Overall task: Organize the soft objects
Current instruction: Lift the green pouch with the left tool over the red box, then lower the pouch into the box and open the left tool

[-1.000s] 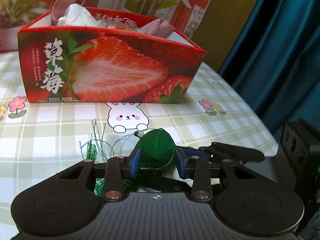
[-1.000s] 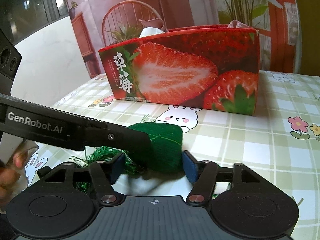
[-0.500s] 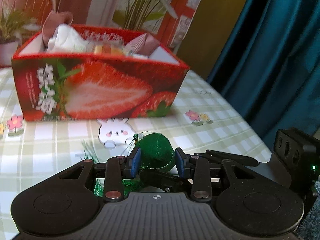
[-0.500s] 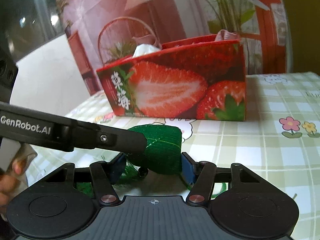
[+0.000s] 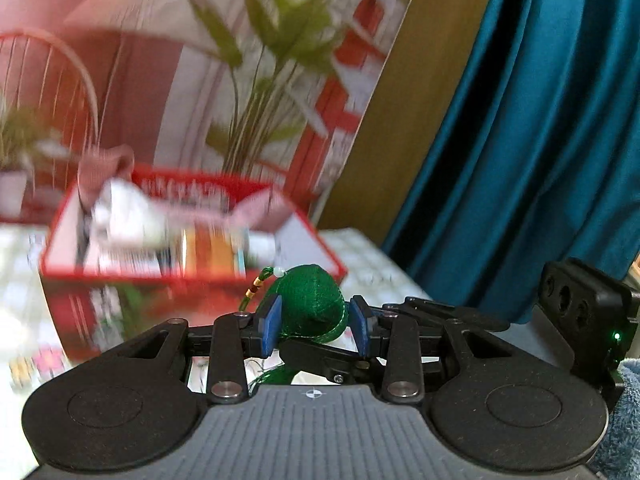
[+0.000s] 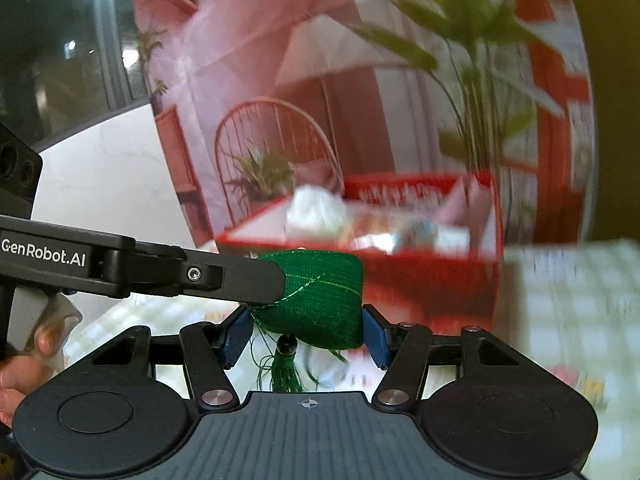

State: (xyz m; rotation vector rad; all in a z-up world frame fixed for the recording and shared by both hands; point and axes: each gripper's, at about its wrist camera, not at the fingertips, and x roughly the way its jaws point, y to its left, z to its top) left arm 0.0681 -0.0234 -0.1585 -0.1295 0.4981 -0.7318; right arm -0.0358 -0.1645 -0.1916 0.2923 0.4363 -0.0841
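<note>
Dangling tassel (image 6: 282, 376), right view only

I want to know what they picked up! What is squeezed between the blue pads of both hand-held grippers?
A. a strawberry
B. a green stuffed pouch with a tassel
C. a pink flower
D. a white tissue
B: the green stuffed pouch sits between the blue pads of the right hand-held gripper and the left hand-held gripper, its tassel dangling underneath.
</note>
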